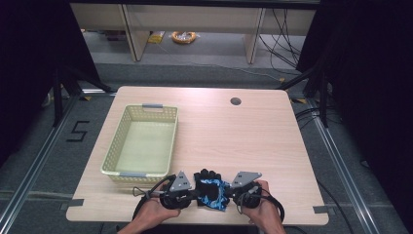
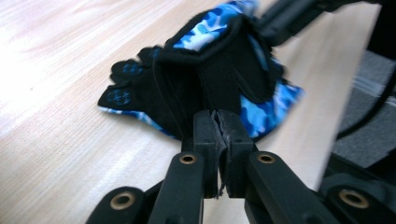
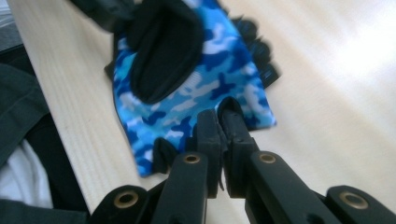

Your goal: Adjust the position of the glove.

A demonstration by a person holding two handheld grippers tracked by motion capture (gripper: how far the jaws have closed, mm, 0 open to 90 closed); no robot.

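A blue camouflage glove (image 1: 211,190) with black fingers and a black strap lies near the table's front edge, between my two grippers. My left gripper (image 1: 191,194) is shut on the glove's black edge (image 2: 212,91), its jaws pressed together around the fabric. At the opposite side my right gripper (image 1: 233,193) is shut on the blue camouflage edge (image 3: 205,93). In the left gripper view the glove is bunched and lifted a little off the wood. The person's hands hold both grippers at the bottom of the high view.
A pale yellow mesh basket (image 1: 115,146) stands empty on the left half of the wooden table (image 1: 243,136). A round cable hole (image 1: 235,101) sits near the far edge. The table's front edge runs just below the grippers.
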